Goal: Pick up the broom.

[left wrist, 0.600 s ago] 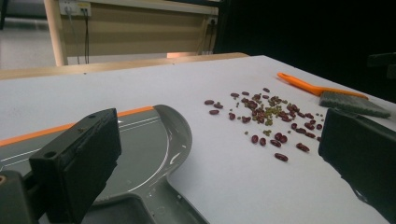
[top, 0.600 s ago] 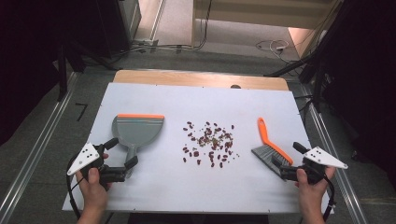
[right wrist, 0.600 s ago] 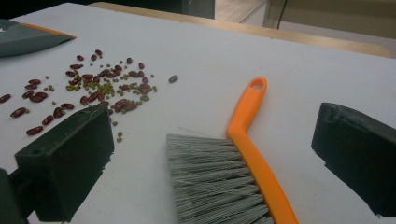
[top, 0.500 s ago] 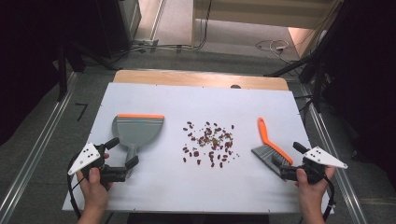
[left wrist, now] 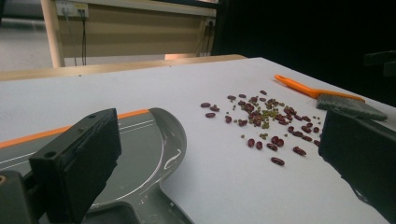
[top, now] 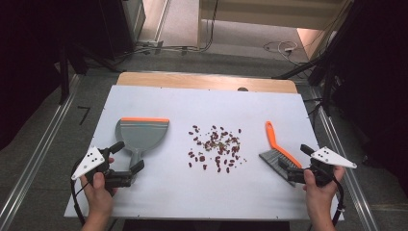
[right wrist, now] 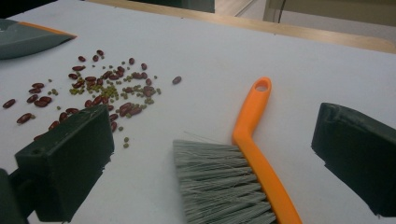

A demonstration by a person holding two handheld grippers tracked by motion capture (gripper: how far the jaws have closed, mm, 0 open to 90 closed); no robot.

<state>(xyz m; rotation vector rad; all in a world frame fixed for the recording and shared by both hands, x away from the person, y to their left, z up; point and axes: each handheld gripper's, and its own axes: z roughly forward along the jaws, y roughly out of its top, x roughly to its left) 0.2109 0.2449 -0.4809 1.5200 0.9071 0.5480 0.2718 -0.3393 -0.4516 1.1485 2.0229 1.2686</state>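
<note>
The white counter (top: 159,202) carries a grey dustpan (top: 142,134) at the left, orange edge on its far side. At the right lies an orange-handled brush (top: 277,154), bristles near. Between them sit scattered beans (top: 215,147). The left gripper (top: 126,159), jaws apart, flanks the dustpan's handle without touching; the right gripper (top: 294,163), jaws apart, straddles the brush's bristle end.

Glossy grey plastic dustpan (left wrist: 154,149), bristly brush (right wrist: 224,186) with smooth orange handle, seemingly matt white tabletop (top: 202,103).
</note>
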